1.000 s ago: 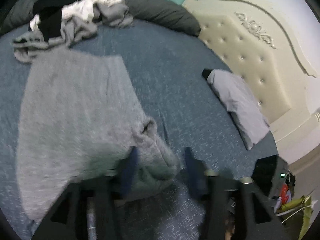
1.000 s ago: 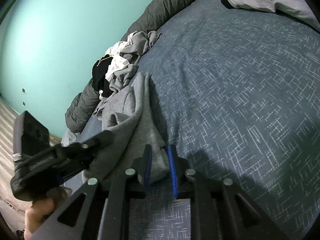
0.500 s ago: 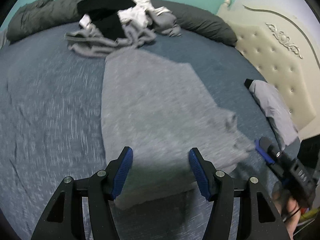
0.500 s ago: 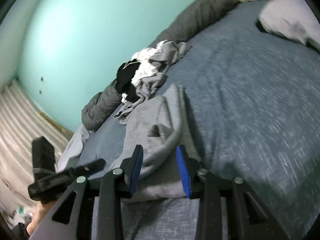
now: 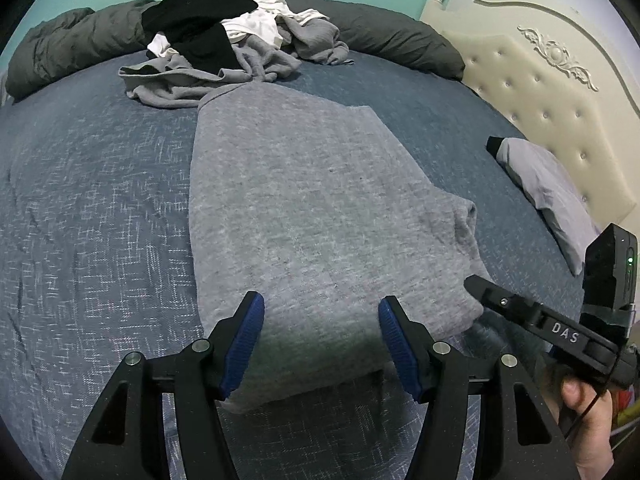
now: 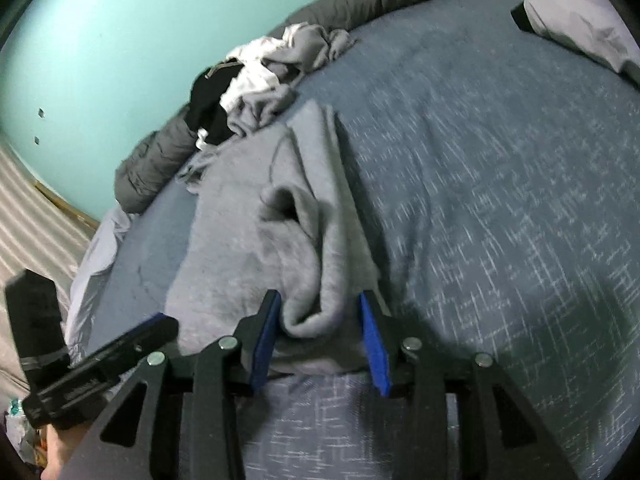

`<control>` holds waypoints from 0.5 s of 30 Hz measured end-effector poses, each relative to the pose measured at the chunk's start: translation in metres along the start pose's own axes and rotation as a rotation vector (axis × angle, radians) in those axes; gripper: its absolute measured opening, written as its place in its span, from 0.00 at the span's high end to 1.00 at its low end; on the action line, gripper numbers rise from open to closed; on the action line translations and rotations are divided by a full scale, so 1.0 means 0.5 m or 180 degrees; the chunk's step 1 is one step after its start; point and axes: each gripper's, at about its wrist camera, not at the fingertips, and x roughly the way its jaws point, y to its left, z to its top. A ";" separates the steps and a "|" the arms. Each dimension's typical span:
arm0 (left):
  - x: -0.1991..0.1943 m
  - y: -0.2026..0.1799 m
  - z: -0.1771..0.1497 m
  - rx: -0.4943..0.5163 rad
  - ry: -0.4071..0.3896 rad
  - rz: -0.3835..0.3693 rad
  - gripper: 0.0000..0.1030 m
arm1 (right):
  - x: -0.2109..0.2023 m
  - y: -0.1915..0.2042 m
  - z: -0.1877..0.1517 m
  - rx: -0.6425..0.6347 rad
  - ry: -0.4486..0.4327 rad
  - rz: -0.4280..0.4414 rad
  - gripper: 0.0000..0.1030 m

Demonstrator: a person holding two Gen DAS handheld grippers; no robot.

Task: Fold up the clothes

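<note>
So a grey sweatshirt [image 5: 312, 200] is seen laid out on the bed [image 5: 92, 200], folded lengthwise into a long strip, with its near hem sat right under the left gripper [image 5: 320, 344]; the left gripper's blue-padded fingers [image 5: 246, 340] are spread wide, one over each side of the hem, and nothing is pinched between them; whether the pads touch the cloth can't be told from that view. On the other side, the right gripper [image 6: 320, 336] is parked at the bunched near corner of the sweatshirt [image 6: 288, 240]; its fingers [image 6: 266, 336] are also held wide, and a rolled lump of grey fabric is sat in the gap between them, close to the left pad but not squeezed by either. A crumpled sleeve cuff is seen standing up a bit further along the garment. A pile of unfolded clothes [image 5: 228, 44], black, white and grey, is heaped at the far end of the bed, just past the sweatshirt's far edge; a dark grey duvet [image 5: 384, 36] is rolled behind it, and a pillow [image 5: 548, 196] is propped near the cream headboard [image 5: 540, 80].
</note>
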 end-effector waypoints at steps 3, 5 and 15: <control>0.004 -0.003 -0.004 0.0041 0.0000 0.0015 0.38 | 0.004 0.003 -0.004 -0.0037 0.0014 -0.0023 0.77; 0.006 -0.005 -0.007 0.0068 0.0000 0.0025 0.38 | 0.005 0.001 -0.004 -0.0032 0.0006 -0.0036 0.81; 0.008 -0.007 -0.008 0.0096 0.0012 0.0034 0.38 | -0.012 -0.024 0.006 0.0165 -0.0111 -0.0160 0.82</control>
